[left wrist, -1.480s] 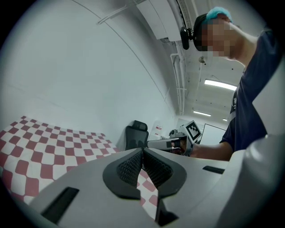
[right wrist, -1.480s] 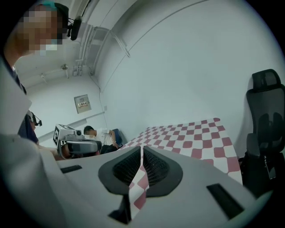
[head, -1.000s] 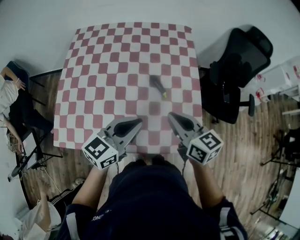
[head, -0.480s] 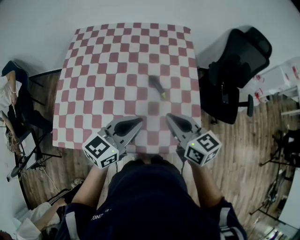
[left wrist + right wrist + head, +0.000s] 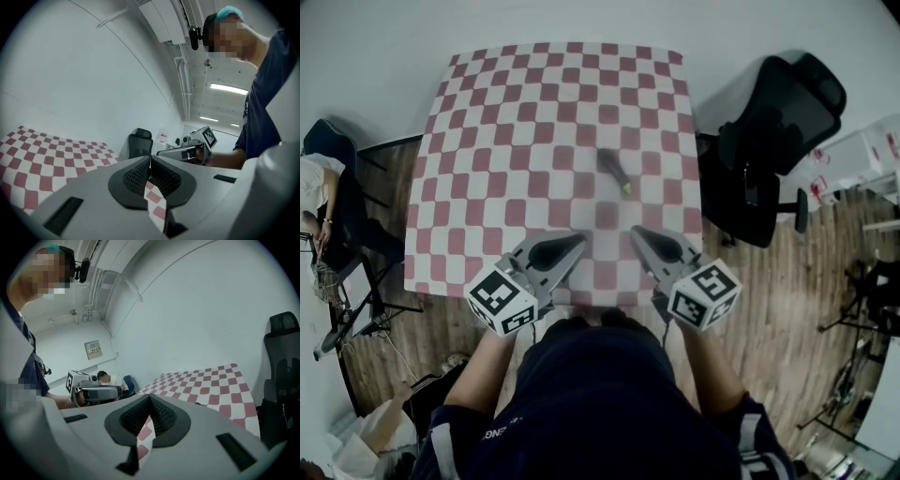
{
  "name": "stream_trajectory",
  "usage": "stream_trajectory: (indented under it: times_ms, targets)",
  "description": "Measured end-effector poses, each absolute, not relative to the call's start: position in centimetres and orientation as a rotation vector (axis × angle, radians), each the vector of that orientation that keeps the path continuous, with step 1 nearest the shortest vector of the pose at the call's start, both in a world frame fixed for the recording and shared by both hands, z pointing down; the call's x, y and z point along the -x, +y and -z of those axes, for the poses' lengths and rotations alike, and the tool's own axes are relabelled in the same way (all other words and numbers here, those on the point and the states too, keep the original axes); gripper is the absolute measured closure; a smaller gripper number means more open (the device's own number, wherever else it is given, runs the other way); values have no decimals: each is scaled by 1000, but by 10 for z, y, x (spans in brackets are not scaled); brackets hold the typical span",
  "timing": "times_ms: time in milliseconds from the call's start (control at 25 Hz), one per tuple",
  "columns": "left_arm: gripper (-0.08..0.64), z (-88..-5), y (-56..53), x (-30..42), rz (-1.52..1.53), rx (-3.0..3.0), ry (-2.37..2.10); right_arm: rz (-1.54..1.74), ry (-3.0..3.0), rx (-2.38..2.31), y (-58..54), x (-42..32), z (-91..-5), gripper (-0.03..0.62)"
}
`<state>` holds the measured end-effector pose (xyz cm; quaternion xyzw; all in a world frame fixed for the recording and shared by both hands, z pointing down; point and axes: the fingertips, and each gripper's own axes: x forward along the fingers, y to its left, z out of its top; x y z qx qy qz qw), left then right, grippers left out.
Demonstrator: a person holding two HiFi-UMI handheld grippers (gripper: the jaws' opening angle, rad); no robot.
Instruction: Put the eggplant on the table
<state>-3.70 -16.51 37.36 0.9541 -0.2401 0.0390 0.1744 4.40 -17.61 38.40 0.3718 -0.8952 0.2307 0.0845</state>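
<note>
The eggplant [image 5: 615, 172], small, dark, with a green stem end, lies right of the middle of the red-and-white checkered table [image 5: 506, 141]. Both grippers hover over the table's near edge, well short of the eggplant. My left gripper [image 5: 579, 242] points toward the centre and is shut with nothing in it; in the left gripper view its pads [image 5: 150, 159] meet. The right gripper [image 5: 636, 232] is shut and empty too, its pads [image 5: 149, 397] pressed together. Each gripper shows in the other's view: the right gripper [image 5: 187, 152] and the left gripper [image 5: 91, 391].
A black office chair [image 5: 778, 131] stands close to the table's right side. A seated person [image 5: 314, 187] and a dark stand [image 5: 356, 319] are at the far left. White boxes [image 5: 853, 164] sit on the wooden floor at the right.
Both grippers and the eggplant have stayed where they were. Only the seated person at the far left has shifted.
</note>
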Motion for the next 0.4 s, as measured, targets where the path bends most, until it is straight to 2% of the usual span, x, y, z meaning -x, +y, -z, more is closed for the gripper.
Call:
stream_trajectory:
  times_ms: [400]
  targets:
    - [526,-376,-168,36,-110,-2698,-689,-686,-2668,-1098,-181,-45,-385,575]
